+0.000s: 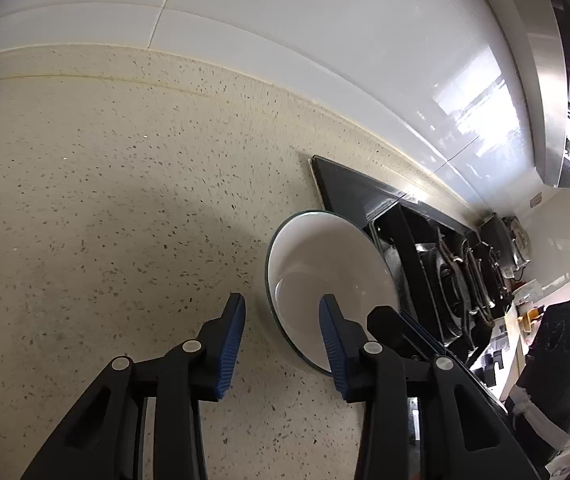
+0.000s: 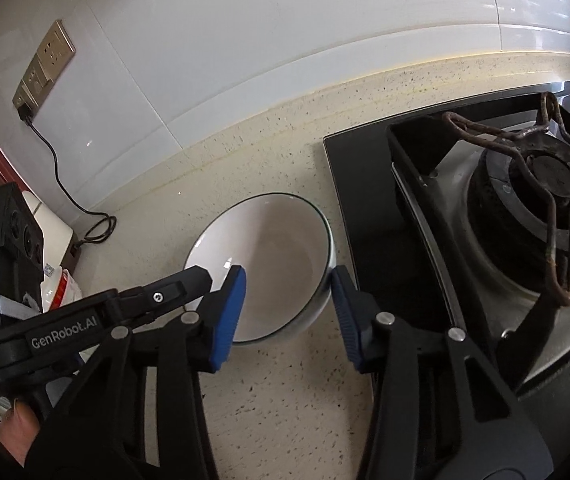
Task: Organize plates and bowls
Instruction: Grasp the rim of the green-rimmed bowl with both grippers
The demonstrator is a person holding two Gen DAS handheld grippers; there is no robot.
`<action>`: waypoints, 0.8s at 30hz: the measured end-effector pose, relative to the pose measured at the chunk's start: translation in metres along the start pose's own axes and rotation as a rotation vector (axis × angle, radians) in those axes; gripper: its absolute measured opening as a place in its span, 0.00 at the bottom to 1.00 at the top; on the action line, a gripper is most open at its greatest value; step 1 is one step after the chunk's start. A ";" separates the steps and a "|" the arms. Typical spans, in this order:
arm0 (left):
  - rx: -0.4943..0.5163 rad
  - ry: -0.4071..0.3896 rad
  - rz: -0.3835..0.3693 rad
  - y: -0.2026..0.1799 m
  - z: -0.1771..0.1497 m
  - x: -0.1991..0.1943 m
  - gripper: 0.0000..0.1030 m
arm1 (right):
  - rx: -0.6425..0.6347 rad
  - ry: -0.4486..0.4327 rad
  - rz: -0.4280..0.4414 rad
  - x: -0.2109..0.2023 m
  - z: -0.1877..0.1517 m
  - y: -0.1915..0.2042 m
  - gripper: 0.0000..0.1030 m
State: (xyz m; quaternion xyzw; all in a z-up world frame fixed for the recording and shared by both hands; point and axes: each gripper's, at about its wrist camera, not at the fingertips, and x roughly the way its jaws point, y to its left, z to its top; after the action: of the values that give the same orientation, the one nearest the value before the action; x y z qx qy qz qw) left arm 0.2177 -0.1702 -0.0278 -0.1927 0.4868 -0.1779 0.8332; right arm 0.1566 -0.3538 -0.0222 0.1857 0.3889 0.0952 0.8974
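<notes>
right hand-held gripper [image 2: 288, 307]: wide apart, straddling bowl [image 2: 269, 252] rim | left hand-held gripper [image 1: 281, 340]: apart, empty

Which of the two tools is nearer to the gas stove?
The right tool: it stands at the bowl rim beside the gas stove; the left tool is at the bowl's opposite side.

The black gas stove [image 2: 485, 216] runs off the right edge. A blue gripper finger [image 1: 335, 344] hides part of the white dark-rimmed bowl [image 1: 325, 256].
</notes>
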 end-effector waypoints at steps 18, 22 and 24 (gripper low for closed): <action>0.015 -0.002 0.065 0.006 -0.008 0.005 0.20 | -0.052 0.006 -0.055 0.007 -0.009 0.006 0.27; 0.000 -0.019 0.058 0.013 -0.012 -0.007 0.19 | -0.064 -0.003 -0.054 -0.002 -0.012 0.016 0.27; -0.007 -0.029 0.051 0.018 -0.013 -0.016 0.19 | -0.070 -0.007 -0.050 -0.005 -0.012 0.022 0.27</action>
State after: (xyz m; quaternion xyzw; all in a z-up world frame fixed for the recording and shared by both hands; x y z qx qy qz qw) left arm 0.2011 -0.1485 -0.0305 -0.1854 0.4802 -0.1521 0.8438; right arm 0.1438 -0.3323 -0.0181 0.1449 0.3866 0.0858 0.9067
